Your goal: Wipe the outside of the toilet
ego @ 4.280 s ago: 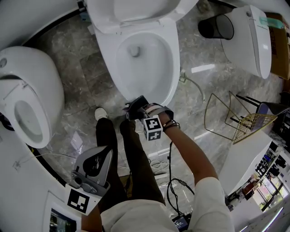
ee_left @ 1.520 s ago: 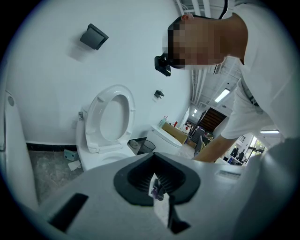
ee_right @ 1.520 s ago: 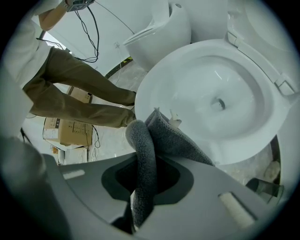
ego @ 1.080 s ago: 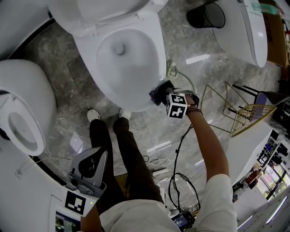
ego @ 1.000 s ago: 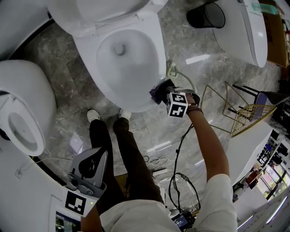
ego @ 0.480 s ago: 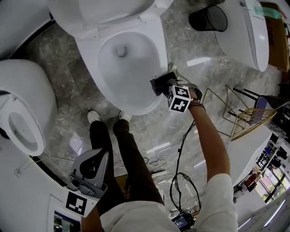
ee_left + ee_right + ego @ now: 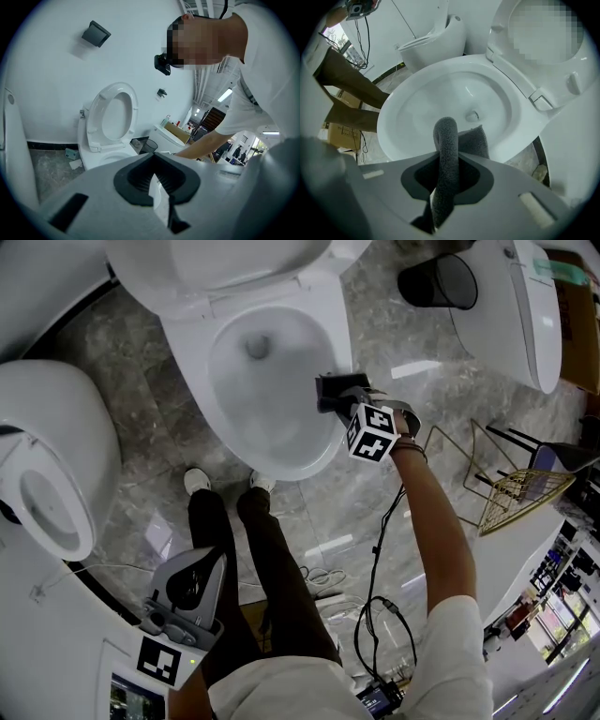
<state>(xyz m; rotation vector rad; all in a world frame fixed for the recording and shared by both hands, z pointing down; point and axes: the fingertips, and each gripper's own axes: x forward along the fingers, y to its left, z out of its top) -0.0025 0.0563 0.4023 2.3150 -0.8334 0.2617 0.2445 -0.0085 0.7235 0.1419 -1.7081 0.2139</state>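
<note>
Holds 1 cloth [image 7: 446, 140] clamped in the right hand-held gripper [image 7: 329, 394] at 1 toilet's [image 7: 328, 320] rim; left hand-held gripper [image 7: 208, 561] low, jaws together, empty; 2 other toilets [image 7: 56, 427] [image 7: 511, 315] flanking.

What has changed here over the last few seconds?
The right tool, shut on a dark grey fleecy cloth, slid from the front of the white ceramic toilet bowl's outer rim round to its right side. The left tool stayed low and idle, shut; the seat stayed up.
</note>
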